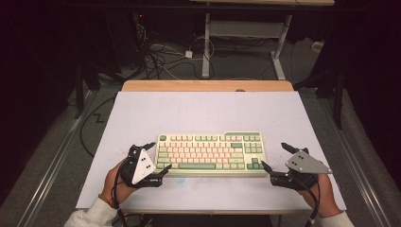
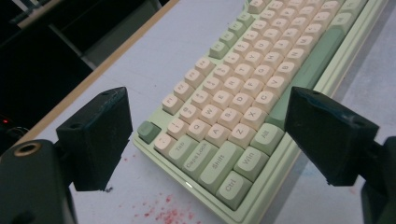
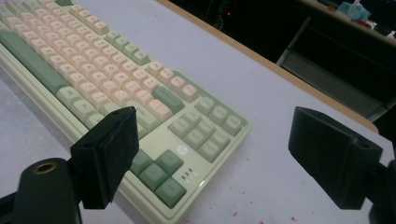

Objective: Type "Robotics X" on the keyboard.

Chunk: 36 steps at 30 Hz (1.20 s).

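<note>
The left tongs (image 1: 160, 160) sit near the front edge of the bench (image 1: 142, 113), toward its left corner, held in the person's left hand (image 1: 118, 184). Their jaws stand wide apart and grip nothing; in the left gripper view (image 2: 201, 140) the two black jaws frame the left end of the keyboard without touching it, one jaw off its left end, the other over its front edge. Red specks dot the bench surface just in front of that end.

The keyboard (image 1: 211, 152) lies flat in the middle of the bench, closer to the front edge than to the back, its long side parallel to that edge. It has a pale green case with cream and green keys.

The right tongs (image 1: 276, 156), held in the right hand (image 1: 321, 194), are just off the keyboard's right end, jaws likewise spread and empty. In the right gripper view (image 3: 210, 154) the left-hand jaw covers part of the keyboard's front right area beside the arrow keys, while the other hangs over bare bench.

Each gripper view cuts off the keyboard's far end, and legends on the distant keys are too small to read.
</note>
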Tool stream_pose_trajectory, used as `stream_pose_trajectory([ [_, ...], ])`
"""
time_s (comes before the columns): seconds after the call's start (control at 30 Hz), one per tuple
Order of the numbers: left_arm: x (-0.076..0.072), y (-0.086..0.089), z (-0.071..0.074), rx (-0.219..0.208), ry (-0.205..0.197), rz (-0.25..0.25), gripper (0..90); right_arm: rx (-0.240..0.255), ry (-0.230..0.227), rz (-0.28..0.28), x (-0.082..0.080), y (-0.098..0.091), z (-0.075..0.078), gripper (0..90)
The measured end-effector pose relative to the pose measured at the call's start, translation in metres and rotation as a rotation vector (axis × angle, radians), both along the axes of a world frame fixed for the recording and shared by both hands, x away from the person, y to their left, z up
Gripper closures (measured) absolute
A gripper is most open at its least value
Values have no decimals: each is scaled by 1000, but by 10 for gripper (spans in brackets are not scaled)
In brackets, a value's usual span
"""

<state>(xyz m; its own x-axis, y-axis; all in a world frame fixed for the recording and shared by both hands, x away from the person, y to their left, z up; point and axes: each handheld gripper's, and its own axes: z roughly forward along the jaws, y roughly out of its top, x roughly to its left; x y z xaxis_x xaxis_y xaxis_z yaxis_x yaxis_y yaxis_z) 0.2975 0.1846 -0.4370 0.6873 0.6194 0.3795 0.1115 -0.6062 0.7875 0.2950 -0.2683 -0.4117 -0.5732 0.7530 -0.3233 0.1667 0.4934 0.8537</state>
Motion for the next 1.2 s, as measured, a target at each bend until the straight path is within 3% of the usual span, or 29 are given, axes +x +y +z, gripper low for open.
stream_pose_trajectory([
  [0.37, -3, 17, -11, -3, 20, 21, 148, 8, 4, -43, -2, -23, -12, 167],
  [0.73, -9, 39, -27, -9, 82, 70, 148, 16, 21, -80, -8, -42, -28, 167],
  [1.0, -9, 41, -36, -8, 130, 68, 148, -9, 21, -89, -20, -44, -39, 165],
  [1.2, -10, 40, -36, 3, 124, 56, 148, -1, 17, -99, -23, -45, -39, 166],
])
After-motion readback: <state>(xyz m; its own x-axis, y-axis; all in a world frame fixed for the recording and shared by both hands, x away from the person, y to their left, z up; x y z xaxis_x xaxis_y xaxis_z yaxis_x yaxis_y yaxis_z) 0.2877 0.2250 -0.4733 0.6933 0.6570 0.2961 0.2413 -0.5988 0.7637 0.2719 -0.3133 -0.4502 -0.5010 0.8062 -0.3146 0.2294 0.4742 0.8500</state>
